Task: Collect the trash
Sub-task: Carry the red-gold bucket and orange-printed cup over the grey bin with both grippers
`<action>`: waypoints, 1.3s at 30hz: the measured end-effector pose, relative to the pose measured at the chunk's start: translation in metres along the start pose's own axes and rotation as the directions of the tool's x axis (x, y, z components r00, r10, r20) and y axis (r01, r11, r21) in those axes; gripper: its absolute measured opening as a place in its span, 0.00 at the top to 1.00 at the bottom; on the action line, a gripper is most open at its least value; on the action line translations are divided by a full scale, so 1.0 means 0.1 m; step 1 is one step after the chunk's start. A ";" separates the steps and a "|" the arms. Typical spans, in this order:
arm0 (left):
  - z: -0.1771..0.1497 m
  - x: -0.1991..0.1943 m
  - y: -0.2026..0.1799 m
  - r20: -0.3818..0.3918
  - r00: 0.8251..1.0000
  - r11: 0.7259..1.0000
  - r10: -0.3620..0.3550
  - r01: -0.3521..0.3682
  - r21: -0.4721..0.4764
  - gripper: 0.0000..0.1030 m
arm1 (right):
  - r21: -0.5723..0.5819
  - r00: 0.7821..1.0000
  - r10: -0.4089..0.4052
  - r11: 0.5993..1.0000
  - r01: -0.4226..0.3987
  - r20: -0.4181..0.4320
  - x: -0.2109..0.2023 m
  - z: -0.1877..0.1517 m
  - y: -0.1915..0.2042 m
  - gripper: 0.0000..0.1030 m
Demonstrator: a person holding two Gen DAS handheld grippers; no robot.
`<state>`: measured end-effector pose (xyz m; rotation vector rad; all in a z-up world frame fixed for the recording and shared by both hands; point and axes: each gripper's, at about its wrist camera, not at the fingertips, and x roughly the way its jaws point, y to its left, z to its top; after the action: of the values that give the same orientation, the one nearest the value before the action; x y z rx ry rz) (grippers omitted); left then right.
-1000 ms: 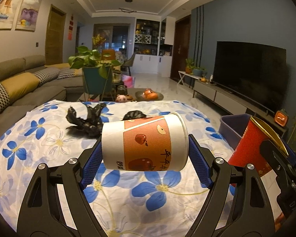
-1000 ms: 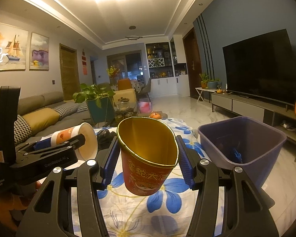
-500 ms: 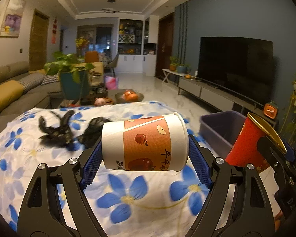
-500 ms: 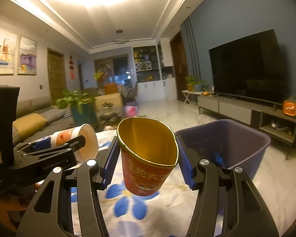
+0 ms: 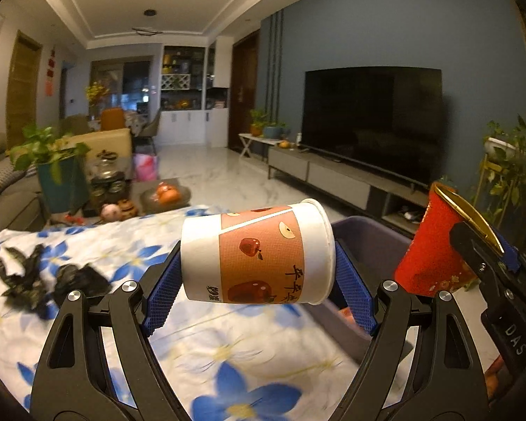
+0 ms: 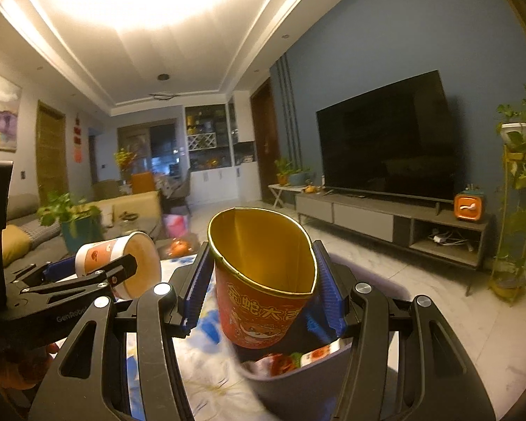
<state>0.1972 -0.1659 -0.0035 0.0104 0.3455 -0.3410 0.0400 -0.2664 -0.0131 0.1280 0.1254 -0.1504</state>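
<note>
My left gripper [image 5: 259, 280] is shut on a white and orange paper cup [image 5: 255, 252] that lies sideways between its blue pads, above the flowered tablecloth [image 5: 210, 347]. My right gripper [image 6: 261, 287] is shut on a red cup with a gold inside [image 6: 263, 280], squeezed oval, held over the purple bin [image 6: 298, 382]. The bin holds some trash. The red cup [image 5: 434, 245] and the bin [image 5: 364, 245] also show in the left wrist view, at the right. The paper cup [image 6: 119, 263] shows at the left in the right wrist view.
Black crumpled bags [image 5: 48, 280] lie on the cloth at the left. A potted plant [image 5: 57, 175] and a low table with jars and fruit [image 5: 157, 193] stand beyond. A TV [image 5: 371, 122] on a low cabinet lines the right wall, with a plant stand [image 6: 519, 210] beside it.
Both grippers have swung right with their cups. The bin has come closer and now lies under the red cup. The black bags have slid to the left of the left wrist view.
</note>
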 end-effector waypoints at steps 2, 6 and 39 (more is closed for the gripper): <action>0.03 0.07 -0.09 0.008 1.000 1.000 -0.020 0.020 0.008 0.22 | 0.000 1.000 -0.011 1.000 0.011 0.004 0.03 0.01 -0.06 0.46; 0.06 0.17 -0.22 0.014 0.999 0.998 -0.053 0.053 0.016 0.22 | -0.007 0.999 -0.034 0.999 0.034 0.013 0.07 0.02 -0.15 0.46; -0.06 0.94 -0.55 -0.068 0.980 0.981 -0.188 0.190 0.030 0.22 | 0.022 0.994 -0.102 0.994 0.103 -0.032 0.56 -0.10 -0.49 0.45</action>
<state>0.2608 -0.2481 -0.0376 0.0249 0.4056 -0.5361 0.0865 -0.3211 -0.0359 0.1474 0.1608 -0.2523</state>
